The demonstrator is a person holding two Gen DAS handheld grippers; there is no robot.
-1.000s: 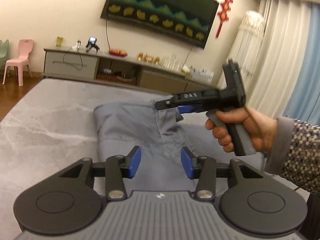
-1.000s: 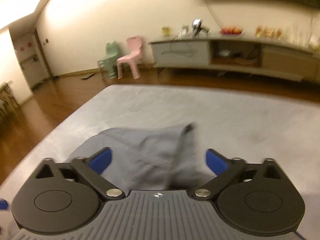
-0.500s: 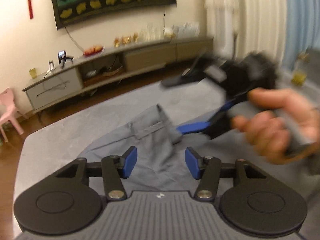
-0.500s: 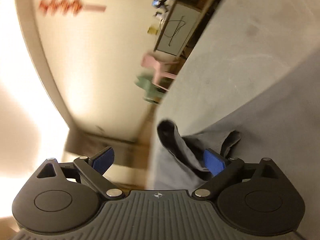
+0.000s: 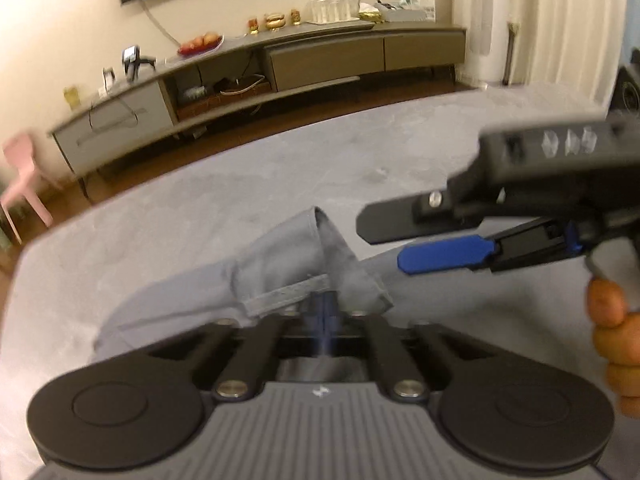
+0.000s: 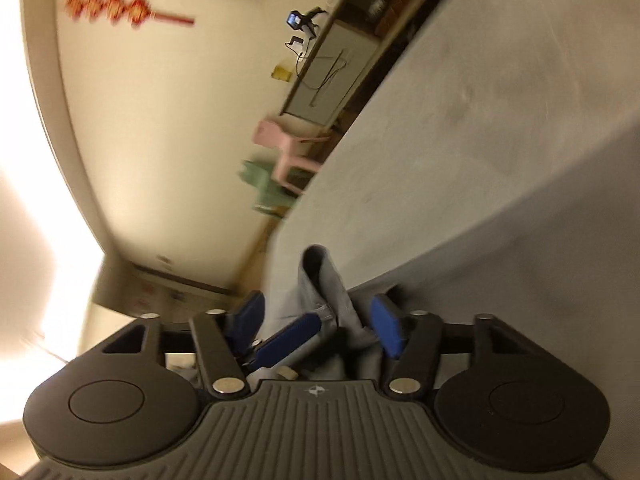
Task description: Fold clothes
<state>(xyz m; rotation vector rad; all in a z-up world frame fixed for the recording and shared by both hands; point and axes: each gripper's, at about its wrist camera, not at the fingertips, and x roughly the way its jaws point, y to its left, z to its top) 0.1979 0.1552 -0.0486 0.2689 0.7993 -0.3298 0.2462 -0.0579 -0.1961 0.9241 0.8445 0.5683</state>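
A grey garment (image 5: 280, 272) lies on the grey marbled table (image 5: 160, 232). My left gripper (image 5: 323, 304) is shut on a raised fold of the garment near its waistband. My right gripper (image 5: 404, 240) hovers open just to the right of that fold, held by a hand (image 5: 612, 332). In the right wrist view, rolled sideways, the right gripper (image 6: 320, 320) is open around the same raised cloth (image 6: 324, 280), with the left gripper's blue fingers (image 6: 288, 340) between its jaws.
A long low TV cabinet (image 5: 260, 76) with small items stands against the far wall, with a floor strip before it. A pink chair (image 5: 24, 184) is at the far left. White curtains (image 5: 540, 16) hang at the right. The table edge (image 5: 200, 160) runs across the back.
My left gripper has closed on the garment fold; it was open before. My right gripper let the cloth go earlier, rolled sideways, and now sits around the fold next to the left gripper.
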